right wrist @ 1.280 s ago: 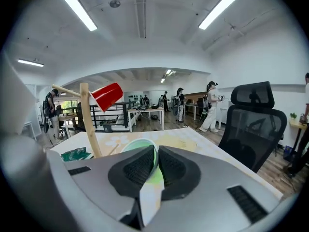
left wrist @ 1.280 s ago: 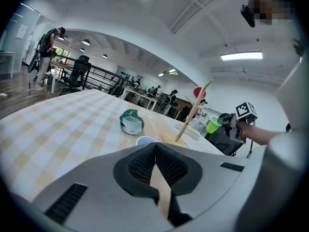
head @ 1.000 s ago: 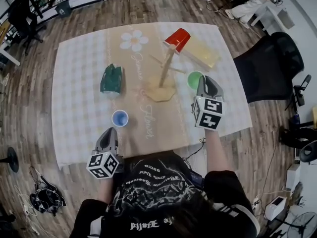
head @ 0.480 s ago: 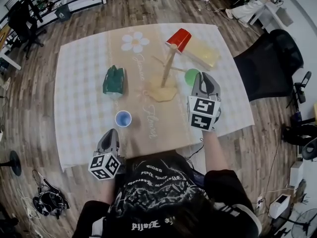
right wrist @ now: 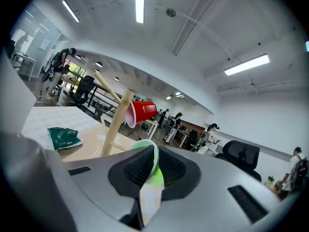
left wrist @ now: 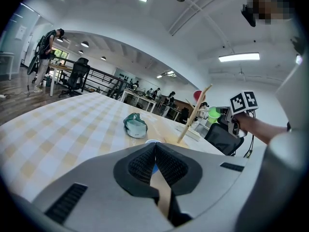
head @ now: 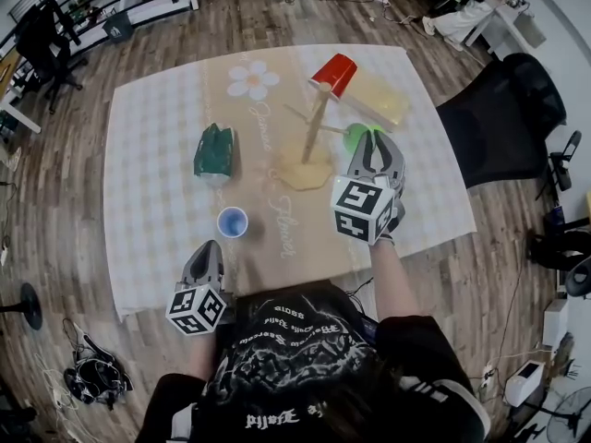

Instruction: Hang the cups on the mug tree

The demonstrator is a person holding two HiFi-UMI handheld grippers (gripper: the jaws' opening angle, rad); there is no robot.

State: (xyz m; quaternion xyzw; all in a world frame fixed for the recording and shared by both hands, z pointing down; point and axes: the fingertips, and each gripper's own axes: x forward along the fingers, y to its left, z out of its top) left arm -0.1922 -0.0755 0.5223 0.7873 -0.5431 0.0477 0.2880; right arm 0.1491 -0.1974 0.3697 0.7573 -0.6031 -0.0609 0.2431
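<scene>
- step in hand: hanging the green cup [head: 356,137], pinched at its rim by the right gripper [head: 373,146], beside the mug tree [head: 312,127].
- left gripper [head: 210,247] pressed together, empty; blue cup [head: 232,221] stands near it.
- next, probably: tip the green cup's mouth over a free peg.

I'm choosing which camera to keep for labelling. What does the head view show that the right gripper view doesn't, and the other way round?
Only the head view: the blue cup upright on the table and the left tongs near it. Only the right gripper view: how the right tongs are shut on the wall of the green cup, and the ceiling lights. Both: the green cup itself, the red cup hung on the mug tree, and the crumpled dark green item.
</scene>
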